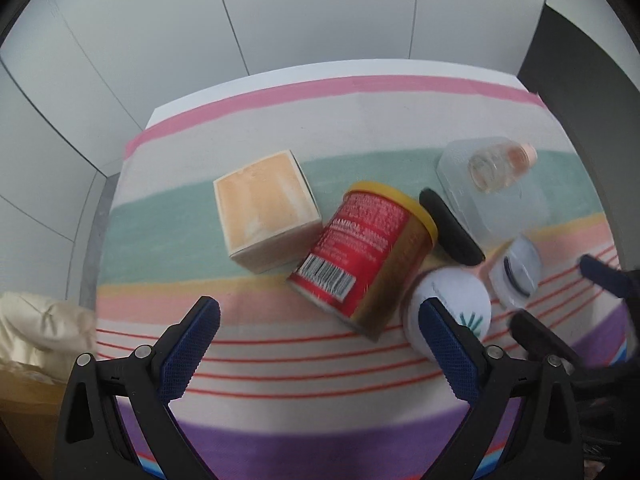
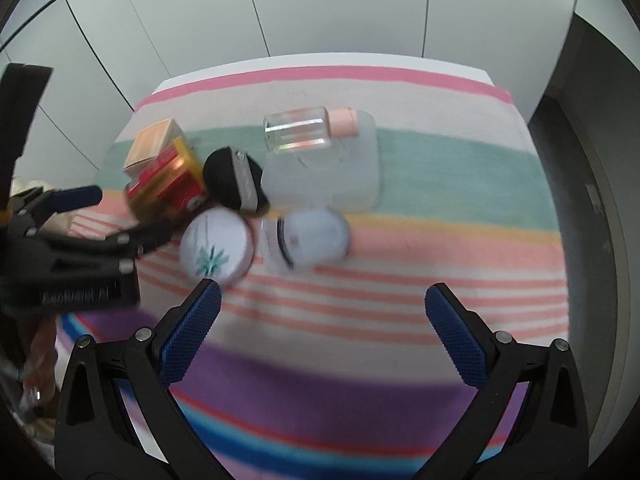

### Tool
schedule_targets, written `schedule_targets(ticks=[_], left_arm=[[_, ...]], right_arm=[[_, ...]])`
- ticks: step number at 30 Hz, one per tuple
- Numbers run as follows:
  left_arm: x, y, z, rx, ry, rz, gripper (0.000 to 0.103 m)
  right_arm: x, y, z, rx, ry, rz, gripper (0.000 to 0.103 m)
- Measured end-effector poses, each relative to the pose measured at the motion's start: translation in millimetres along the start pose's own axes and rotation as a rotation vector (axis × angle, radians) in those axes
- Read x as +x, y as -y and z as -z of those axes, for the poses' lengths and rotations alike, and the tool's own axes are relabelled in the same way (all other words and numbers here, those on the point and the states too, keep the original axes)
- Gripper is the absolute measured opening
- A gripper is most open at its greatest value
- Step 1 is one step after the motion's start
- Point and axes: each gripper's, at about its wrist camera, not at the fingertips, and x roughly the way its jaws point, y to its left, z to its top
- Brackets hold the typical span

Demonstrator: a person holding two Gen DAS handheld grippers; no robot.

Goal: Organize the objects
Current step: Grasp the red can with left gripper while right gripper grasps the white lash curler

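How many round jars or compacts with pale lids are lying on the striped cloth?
2. The white jar with the green leaf print lies beside the red can; the pale blue jar lies just right of it, in front of the clear tray. Others may be hidden.

Right gripper (image 2: 322, 306): lower frame, blue pads spread wide, empty.
Left gripper (image 2: 124, 214): left edge, jaws apart, tips by the red can (image 2: 168, 184).
Centre cluster: black puff (image 2: 232, 182), white round case (image 2: 214, 246), pale blue jar (image 2: 314, 240).
Upper centre: clear bottle (image 2: 304, 128) on translucent tray (image 2: 360, 176).
Surface: striped cloth (image 2: 400, 320).
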Motion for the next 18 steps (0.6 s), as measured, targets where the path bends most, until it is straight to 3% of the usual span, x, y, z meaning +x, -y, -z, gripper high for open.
schedule_targets(ticks=[4, 6, 8, 9, 11, 18], left_arm=[[6.0, -1.7, -9.7, -0.036, 0.014, 0.051, 0.098], [7.0, 1.8, -13.6, -0.021, 0.03, 0.053, 0.09], [9.0, 8.2, -15.4, 0.006, 0.028, 0.068, 0.069], [10.9, 13.0, -15.6, 0.025, 0.025, 0.056, 0.066], [10.4, 18.1, -13.0, 0.054, 0.035, 0.042, 0.057], [3.8, 30.4, -13.2, 0.096, 0.061, 0.037, 0.057]], right_arm=[[22.3, 3.2, -7.4, 0.005, -0.01, -0.007, 0.089], [23.6, -0.2, -9.2, -0.017, 0.009, 0.014, 0.082], [22.9, -4.1, -10.3, -0.028, 0.029, 0.052, 0.067], [23.1, -6.8, -10.7, -0.047, 0.033, 0.068, 0.06], [23.1, -7.9, -11.2, -0.06, 0.036, 0.057, 0.06], [19.4, 0.6, -13.9, -0.02, 0.031, 0.026, 0.06]])
